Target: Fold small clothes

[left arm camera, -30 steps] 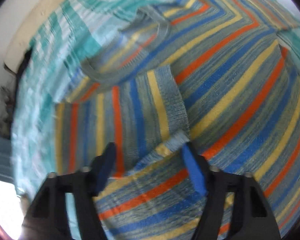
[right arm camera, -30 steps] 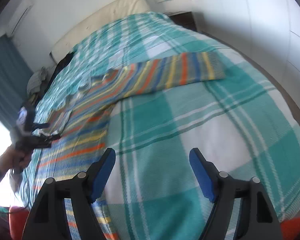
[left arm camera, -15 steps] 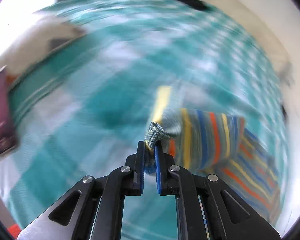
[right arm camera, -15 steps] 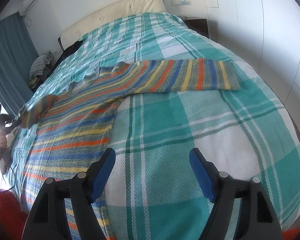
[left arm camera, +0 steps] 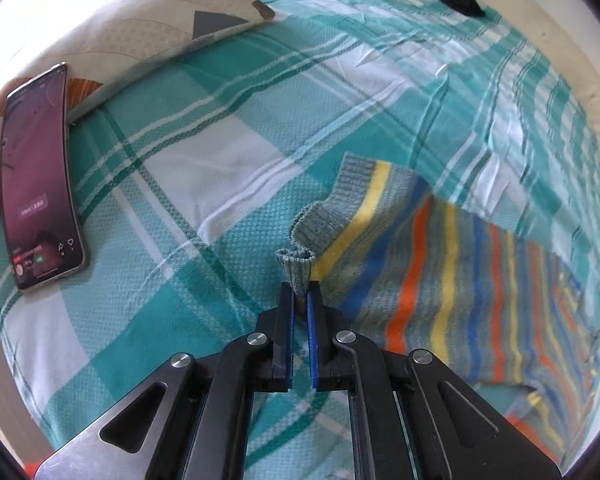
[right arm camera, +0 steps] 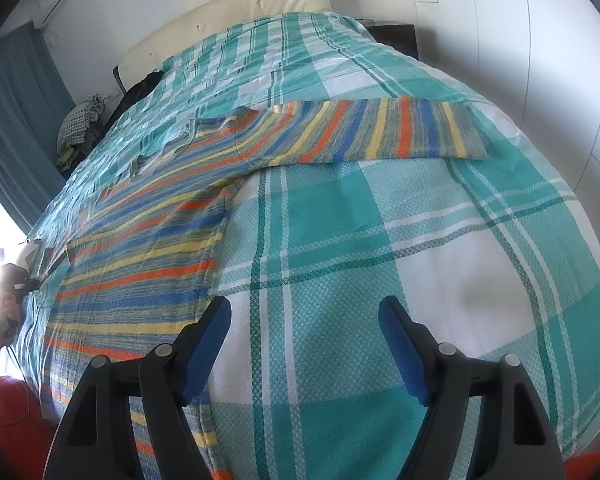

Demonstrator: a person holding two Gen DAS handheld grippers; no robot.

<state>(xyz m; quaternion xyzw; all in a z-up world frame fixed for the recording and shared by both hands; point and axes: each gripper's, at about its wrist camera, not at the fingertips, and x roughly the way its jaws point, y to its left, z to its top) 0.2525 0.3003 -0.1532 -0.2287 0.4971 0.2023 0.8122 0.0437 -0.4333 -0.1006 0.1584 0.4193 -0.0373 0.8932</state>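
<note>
Left gripper (left arm camera: 299,296): I'm pinching the striped sweater (left arm camera: 440,280) cuff, stretching that sleeve flat
Right gripper (right arm camera: 304,320): I'm hovering it wide open, empty, over the bedspread (right arm camera: 420,220)

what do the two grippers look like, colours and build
Both match: the left gripper and right gripper have black angular linkage arms with triangular cut-outs, round silver pivot bolts, and flat blue pads lining the inner face of each finger. No cables or markings show on either gripper.
</note>
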